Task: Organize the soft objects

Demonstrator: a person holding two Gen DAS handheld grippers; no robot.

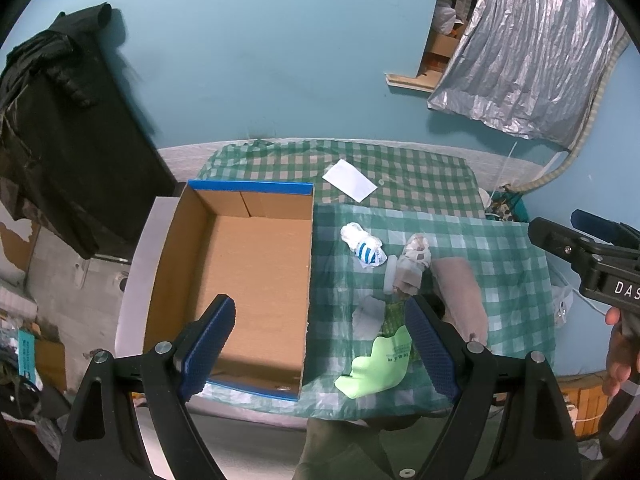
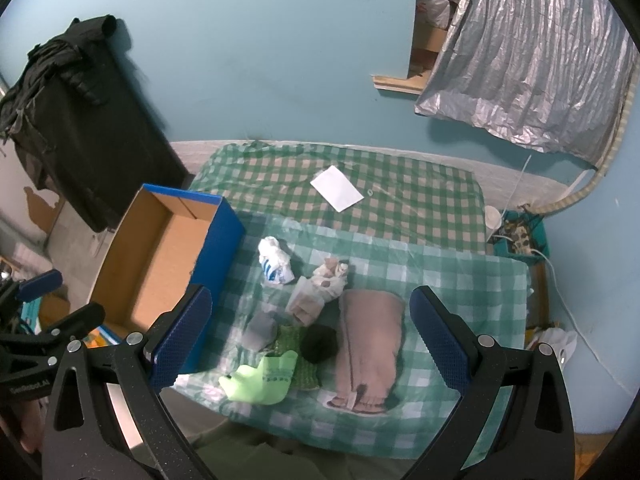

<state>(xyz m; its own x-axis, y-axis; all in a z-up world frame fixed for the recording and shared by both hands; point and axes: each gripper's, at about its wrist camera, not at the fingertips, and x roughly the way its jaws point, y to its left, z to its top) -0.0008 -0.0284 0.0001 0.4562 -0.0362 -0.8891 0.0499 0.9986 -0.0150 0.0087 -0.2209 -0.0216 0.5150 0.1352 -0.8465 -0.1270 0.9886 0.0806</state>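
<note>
An open cardboard box with blue outer walls (image 1: pixel 248 280) (image 2: pixel 160 256) lies at the table's left, nothing in it. Right of it lie soft items on the green checked cloth: a white and blue striped bundle (image 1: pixel 364 246) (image 2: pixel 274 262), a beige patterned bundle (image 1: pixel 414 262) (image 2: pixel 328 276), a folded brown towel (image 1: pixel 460 292) (image 2: pixel 370 340), a grey sock (image 2: pixel 260 330), a black ball (image 2: pixel 319 343) and a lime green sock (image 1: pixel 378 364) (image 2: pixel 262 376). My left gripper (image 1: pixel 320 344) is open above the box's right wall. My right gripper (image 2: pixel 310 336) is open above the items.
A white paper (image 1: pixel 349 180) (image 2: pixel 337 188) lies on the far part of the table. A black cloth-draped cabinet (image 1: pixel 68 140) stands at left. A silver curtain (image 2: pixel 528 52) hangs at the right. A power strip and cables (image 2: pixel 520 236) lie beyond the table's right edge.
</note>
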